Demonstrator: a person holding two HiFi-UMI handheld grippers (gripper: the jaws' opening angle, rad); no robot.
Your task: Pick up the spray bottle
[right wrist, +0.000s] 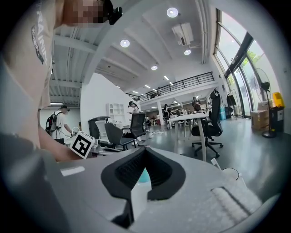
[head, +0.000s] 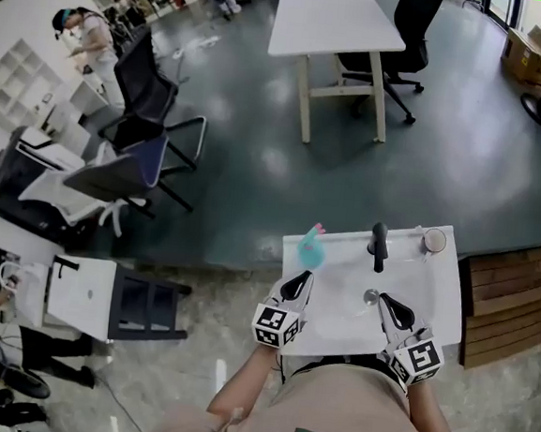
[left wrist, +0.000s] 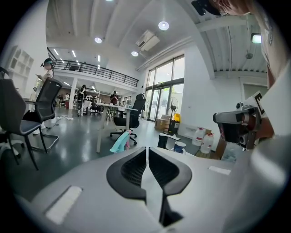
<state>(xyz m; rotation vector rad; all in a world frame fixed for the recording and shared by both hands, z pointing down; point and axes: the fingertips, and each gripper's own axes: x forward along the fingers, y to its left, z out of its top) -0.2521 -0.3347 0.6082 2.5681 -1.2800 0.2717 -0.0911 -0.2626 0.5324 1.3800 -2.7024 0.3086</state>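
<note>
A teal spray bottle [head: 311, 249] with a pink nozzle stands at the far left corner of a white sink unit [head: 438, 296]. My left gripper [head: 300, 280] hovers just short of the bottle, and its jaws stand apart by only a thin slit with nothing between them. In the left gripper view the spray bottle [left wrist: 120, 142] shows beyond and slightly left of the left gripper [left wrist: 147, 149]. My right gripper [head: 386, 301] is over the sink's near right part, shut and empty. Behind the closed tips of the right gripper [right wrist: 145, 149], a patch of the teal spray bottle [right wrist: 142, 175] shows.
A black faucet [head: 378, 245] rises at the back of the basin, with a drain [head: 371, 294] in front of it and a round object [head: 433, 240] at the back right corner. Wooden pallets [head: 513, 297] lie to the right. Office chairs [head: 148, 106] and a white table [head: 334, 23] stand beyond.
</note>
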